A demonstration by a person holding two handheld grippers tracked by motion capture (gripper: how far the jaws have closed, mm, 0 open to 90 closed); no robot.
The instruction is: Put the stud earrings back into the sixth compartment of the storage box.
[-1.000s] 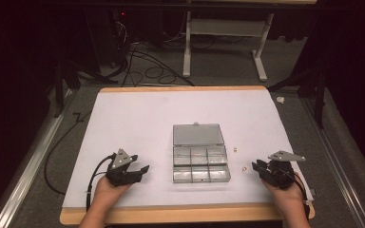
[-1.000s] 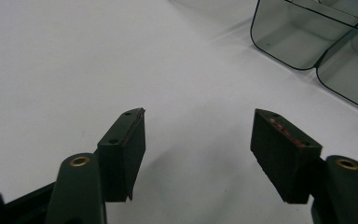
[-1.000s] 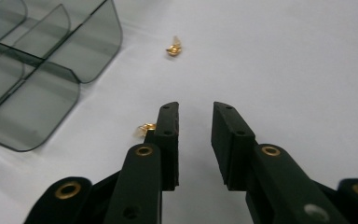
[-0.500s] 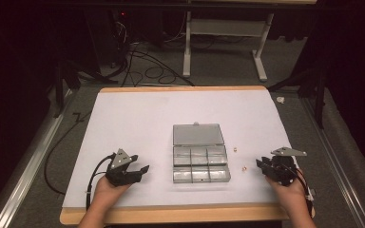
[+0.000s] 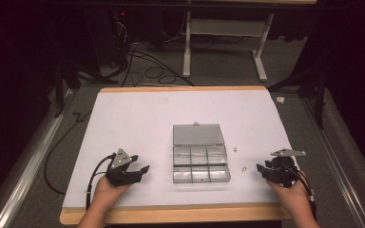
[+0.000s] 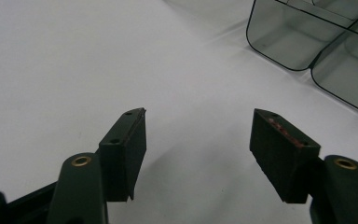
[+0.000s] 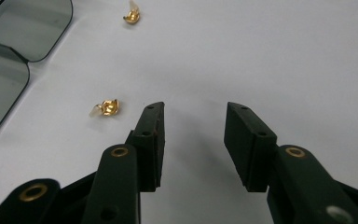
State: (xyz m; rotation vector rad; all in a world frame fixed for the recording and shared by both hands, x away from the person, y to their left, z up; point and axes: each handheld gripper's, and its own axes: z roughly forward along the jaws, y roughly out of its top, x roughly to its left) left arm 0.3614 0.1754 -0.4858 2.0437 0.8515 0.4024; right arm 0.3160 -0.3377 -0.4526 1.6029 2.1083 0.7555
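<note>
A dark room with cables on a grey floor is seen beyond the white-covered table; a clear compartment box lies open near the middle; the left gripper is held wide and empty; the right gripper, jaws just opened partway, holds nothing; a small gold piece lies just left of it.

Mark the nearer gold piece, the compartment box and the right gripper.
nearer gold piece (image 7: 106, 108), right gripper view, on its gold body
compartment box (image 5: 200, 163), high view, on a divider
right gripper (image 7: 193, 121), right gripper view, between its fingertips
</note>
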